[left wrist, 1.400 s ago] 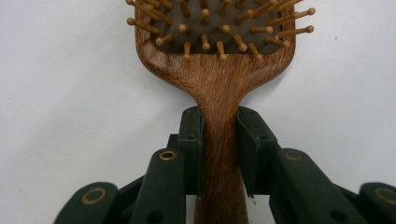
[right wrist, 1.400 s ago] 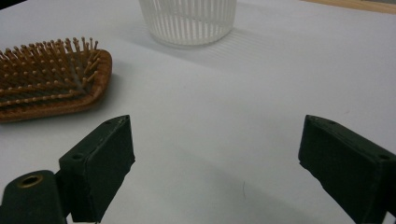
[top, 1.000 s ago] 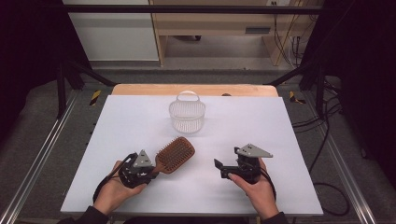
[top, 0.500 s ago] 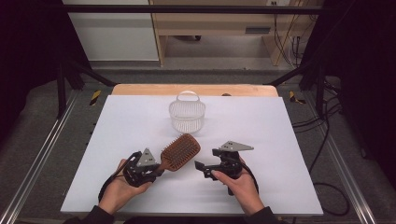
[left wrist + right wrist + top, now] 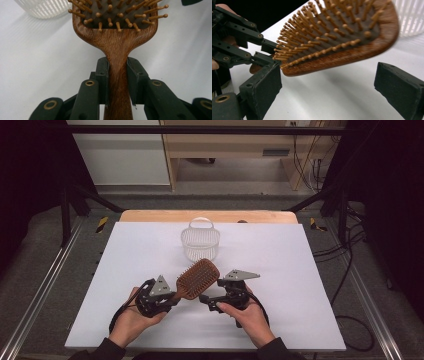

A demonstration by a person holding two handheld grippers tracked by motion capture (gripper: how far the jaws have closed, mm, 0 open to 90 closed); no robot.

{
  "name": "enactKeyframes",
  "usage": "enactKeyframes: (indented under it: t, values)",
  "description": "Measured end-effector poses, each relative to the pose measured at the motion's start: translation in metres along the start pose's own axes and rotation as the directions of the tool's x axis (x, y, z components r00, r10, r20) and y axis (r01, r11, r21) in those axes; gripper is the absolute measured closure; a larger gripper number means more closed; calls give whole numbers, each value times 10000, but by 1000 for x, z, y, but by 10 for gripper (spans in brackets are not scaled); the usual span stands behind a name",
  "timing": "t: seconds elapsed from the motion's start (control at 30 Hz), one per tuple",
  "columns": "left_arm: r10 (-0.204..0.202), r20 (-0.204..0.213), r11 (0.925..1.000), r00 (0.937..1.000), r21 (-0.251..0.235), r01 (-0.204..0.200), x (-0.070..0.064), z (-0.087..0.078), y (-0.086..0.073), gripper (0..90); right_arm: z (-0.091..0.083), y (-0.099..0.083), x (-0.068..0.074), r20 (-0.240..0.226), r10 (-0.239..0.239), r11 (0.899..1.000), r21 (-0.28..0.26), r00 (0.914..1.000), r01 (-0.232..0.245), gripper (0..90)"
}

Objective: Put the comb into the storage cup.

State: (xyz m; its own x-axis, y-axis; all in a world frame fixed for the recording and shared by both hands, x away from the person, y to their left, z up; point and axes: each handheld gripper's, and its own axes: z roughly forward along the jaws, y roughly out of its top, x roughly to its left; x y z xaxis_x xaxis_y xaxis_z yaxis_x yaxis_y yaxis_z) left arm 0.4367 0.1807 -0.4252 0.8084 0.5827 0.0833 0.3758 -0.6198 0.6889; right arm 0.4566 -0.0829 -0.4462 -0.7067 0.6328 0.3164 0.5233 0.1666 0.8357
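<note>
A brown wooden paddle hairbrush (image 5: 198, 278) with wooden pins is held above the white table (image 5: 125, 260), bristles up. My left gripper (image 5: 170, 299) is shut on its handle (image 5: 118, 82), one jaw on each side of the neck. My right gripper (image 5: 206, 301) stands open just right of the brush head (image 5: 342, 37), its jaws wide apart with the head's lower edge above and ahead of them, apart from both pads. In the right gripper view the left gripper (image 5: 265, 53) shows at the left, clamped on the handle.
A white slatted basket (image 5: 200, 242) with a handle stands upright behind the brush, toward the table's far middle. A wooden strip (image 5: 210, 216) runs along the far edge. Cables (image 5: 345, 250) trail on the floor at the right.
The right gripper has moved left, from well right of the brush to right beside its head. The left gripper has raised the brush slightly and shifted it a little rightward.
</note>
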Motion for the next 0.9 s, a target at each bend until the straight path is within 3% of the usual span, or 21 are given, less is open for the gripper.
enactKeyframes:
  t: [0.37, 0.9]
  values:
    - [153, 61, 9996, 9999, -258, -152, -4, -5, 12, 727, -5, 17, 3, -186, 31, 9994, -343, 9998, -37, 82]
    - [173, 114, 9987, 9998, -486, -168, -3, -7, 20, 727, -10, 27, 4, -287, -4, 9985, -539, 9996, -11, 80]
